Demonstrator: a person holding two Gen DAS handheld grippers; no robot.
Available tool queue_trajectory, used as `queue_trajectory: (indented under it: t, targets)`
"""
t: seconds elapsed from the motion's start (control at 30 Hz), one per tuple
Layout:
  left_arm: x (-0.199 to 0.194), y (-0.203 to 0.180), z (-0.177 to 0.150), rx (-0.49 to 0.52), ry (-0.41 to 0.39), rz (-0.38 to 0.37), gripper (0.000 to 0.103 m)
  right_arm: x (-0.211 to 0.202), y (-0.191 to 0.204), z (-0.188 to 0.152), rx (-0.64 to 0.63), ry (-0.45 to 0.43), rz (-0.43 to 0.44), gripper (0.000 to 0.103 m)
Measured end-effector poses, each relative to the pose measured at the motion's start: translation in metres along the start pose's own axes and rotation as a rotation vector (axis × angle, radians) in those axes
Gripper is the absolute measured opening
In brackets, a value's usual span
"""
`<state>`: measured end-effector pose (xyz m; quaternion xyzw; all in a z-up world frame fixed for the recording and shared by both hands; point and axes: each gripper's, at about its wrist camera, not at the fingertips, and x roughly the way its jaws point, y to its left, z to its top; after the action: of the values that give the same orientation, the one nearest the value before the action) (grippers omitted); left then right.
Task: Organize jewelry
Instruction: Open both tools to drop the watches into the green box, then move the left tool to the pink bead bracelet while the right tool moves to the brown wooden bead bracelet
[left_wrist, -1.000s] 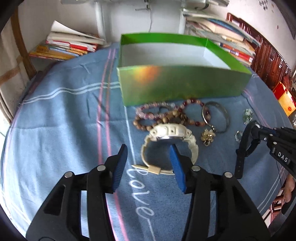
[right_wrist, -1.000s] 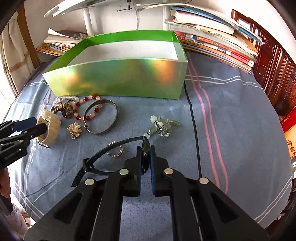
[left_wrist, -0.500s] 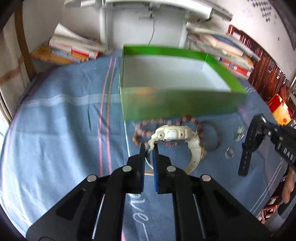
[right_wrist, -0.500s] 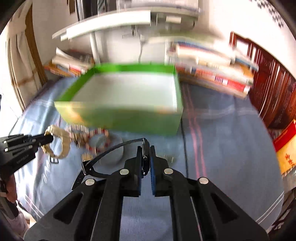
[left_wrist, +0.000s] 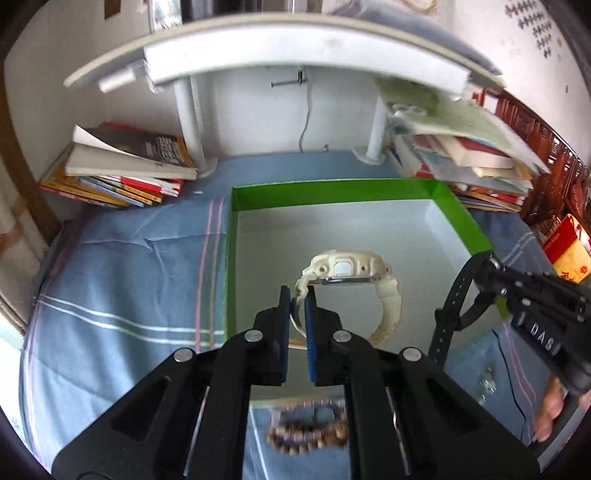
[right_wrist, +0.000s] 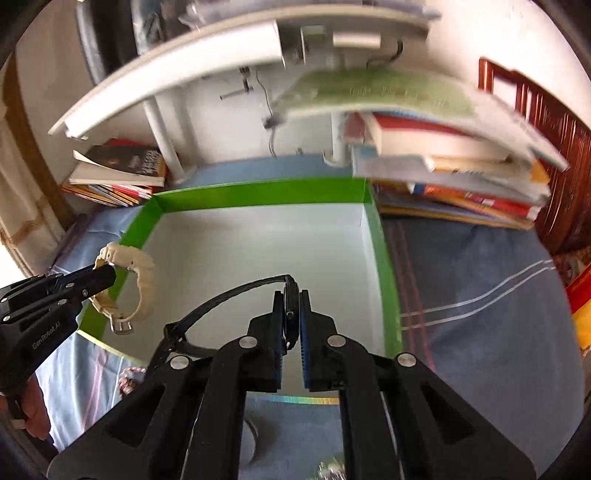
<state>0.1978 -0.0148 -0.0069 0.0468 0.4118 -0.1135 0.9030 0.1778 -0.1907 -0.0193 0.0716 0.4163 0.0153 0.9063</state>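
Note:
My left gripper (left_wrist: 297, 295) is shut on the strap of a cream white watch (left_wrist: 347, 273), which hangs in the air over the left part of the green box (left_wrist: 332, 192). The same watch (right_wrist: 136, 273) shows at the left of the right wrist view, over the box's left wall. My right gripper (right_wrist: 292, 299) is shut on a black watch (right_wrist: 229, 295), whose strap curves out to the left above the white floor of the green box (right_wrist: 258, 195). In the left wrist view the black watch (left_wrist: 456, 295) hangs by the box's right wall.
Bead bracelets (left_wrist: 306, 432) lie blurred on the blue striped cloth (left_wrist: 129, 277) just in front of the box. A small silver piece (left_wrist: 487, 384) lies at the right. Stacks of books (left_wrist: 122, 166) flank the box at the back, under a white shelf (left_wrist: 295, 48).
The left gripper closed on the cream watch and lifted it off the cloth. Both grippers rose and moved forward, so both watches now hang over the green box.

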Motion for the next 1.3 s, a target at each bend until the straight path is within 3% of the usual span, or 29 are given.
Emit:
queue_trajectory:
  t: [0.13,0.2,0.27,0.33,0.43,0.6,0.67,0.8,1.0,1.23,1.3]
  targets:
    - [0.015,0.002,0.001,-0.02,0.018,-0.004,0.018,0.007,-0.001,0.001,0.012,-0.001,-0.003,0.014]
    - [0.003,0.004,-0.001,-0.014,-0.009,0.021,0.032,-0.008,-0.002,-0.002,0.011,-0.019,0.008,0.033]
    - [-0.014,0.005,-0.007,-0.008,-0.042,0.046,0.044,-0.03,-0.003,-0.008,-0.002,-0.057,-0.005,0.04]
    - [-0.034,0.007,-0.021,0.007,-0.061,0.077,0.048,-0.051,-0.004,-0.02,-0.021,-0.077,-0.005,0.04]
    - [-0.052,0.015,-0.05,-0.001,-0.058,0.121,0.062,-0.07,-0.009,-0.046,-0.024,-0.07,0.0,0.04]
    - [-0.034,0.03,-0.097,-0.064,0.054,0.088,0.062,-0.057,-0.02,-0.092,0.034,0.03,0.006,0.04]
    - [-0.018,0.033,-0.101,-0.094,0.096,0.064,0.055,-0.049,-0.024,-0.103,0.065,0.068,0.004,0.04]
    - [0.005,0.036,-0.098,-0.139,0.143,0.018,0.054,-0.046,-0.024,-0.12,0.086,0.098,0.0,0.04]
    - [-0.001,0.017,-0.112,-0.052,0.161,0.045,0.052,-0.048,-0.028,-0.129,0.099,0.116,-0.009,0.04]
    - [-0.03,0.003,-0.151,0.017,0.193,-0.091,0.052,-0.043,-0.027,-0.129,0.104,0.127,0.0,0.04]
    - [-0.033,0.005,-0.152,0.012,0.177,-0.07,0.052,-0.046,-0.025,-0.129,0.1,0.123,-0.001,0.04]
